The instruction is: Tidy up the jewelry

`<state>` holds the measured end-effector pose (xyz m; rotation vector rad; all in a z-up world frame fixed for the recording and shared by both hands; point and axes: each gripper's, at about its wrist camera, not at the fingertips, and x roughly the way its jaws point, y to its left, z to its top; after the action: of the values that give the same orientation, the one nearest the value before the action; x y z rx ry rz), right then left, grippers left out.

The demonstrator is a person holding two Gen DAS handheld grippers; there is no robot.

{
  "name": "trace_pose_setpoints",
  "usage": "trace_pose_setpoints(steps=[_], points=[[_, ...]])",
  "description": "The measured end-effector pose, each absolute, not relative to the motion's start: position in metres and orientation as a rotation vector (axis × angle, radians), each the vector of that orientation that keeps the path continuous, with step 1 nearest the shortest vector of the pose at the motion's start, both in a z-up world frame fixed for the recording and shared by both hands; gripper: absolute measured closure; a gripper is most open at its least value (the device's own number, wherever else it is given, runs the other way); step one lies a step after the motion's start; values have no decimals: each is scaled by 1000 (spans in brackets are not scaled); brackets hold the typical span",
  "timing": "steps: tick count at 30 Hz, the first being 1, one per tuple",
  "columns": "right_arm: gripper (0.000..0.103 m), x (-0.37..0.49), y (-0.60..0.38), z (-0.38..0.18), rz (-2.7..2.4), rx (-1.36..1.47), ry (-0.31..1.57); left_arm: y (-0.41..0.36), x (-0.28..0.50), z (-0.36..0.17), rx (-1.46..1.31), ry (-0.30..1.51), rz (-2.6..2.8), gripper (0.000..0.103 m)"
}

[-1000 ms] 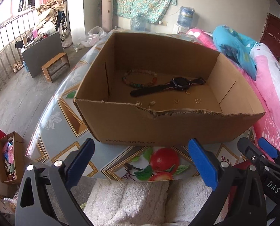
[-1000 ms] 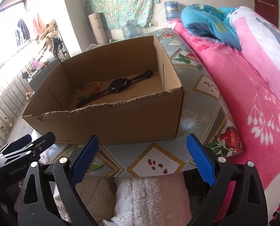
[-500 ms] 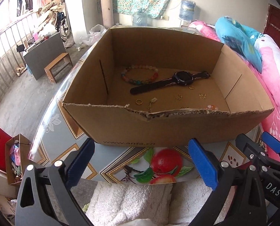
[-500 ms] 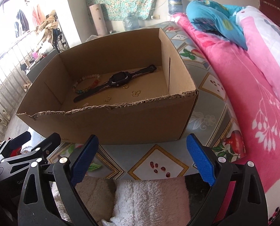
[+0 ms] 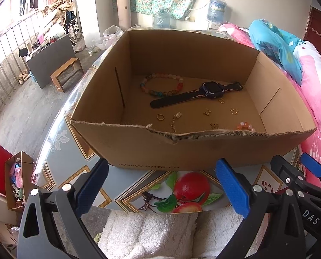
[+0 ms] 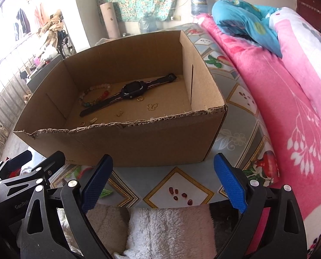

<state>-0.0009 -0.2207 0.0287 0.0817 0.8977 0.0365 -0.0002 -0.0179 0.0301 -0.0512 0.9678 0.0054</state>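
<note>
An open cardboard box (image 5: 139,146) (image 6: 139,142) stands on a table covered with a fruit-pattern cloth. Inside lie a dark wristwatch (image 5: 210,89) (image 6: 133,90), a multicoloured bead bracelet (image 5: 160,84) (image 6: 93,96), a gold ring (image 5: 160,116), a small gold chain (image 5: 175,118), gold butterfly charms (image 5: 233,110) (image 6: 151,107) and an orange bead piece (image 5: 245,126). My left gripper (image 5: 162,187) and right gripper (image 6: 162,183) both hover open in front of the box's near wall, holding nothing.
A pink blanket (image 6: 290,118) and a blue bundle (image 6: 246,19) lie on the bed to the right. White fluffy fabric (image 5: 147,233) sits below the grippers. Left of the table are a grey floor, a small wooden stool (image 5: 67,73) and a box of clutter (image 5: 16,183).
Both grippers have risen and tilted down, so more of the box's floor and the small gold pieces show. Neither gripper has opened or shut.
</note>
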Motion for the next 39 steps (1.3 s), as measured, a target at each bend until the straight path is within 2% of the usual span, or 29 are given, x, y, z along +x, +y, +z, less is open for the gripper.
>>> trace_pose_setpoints(steps=[39], points=[[13,0,-218,28,25,74,915,-11,0,26,-61,988,10,6]])
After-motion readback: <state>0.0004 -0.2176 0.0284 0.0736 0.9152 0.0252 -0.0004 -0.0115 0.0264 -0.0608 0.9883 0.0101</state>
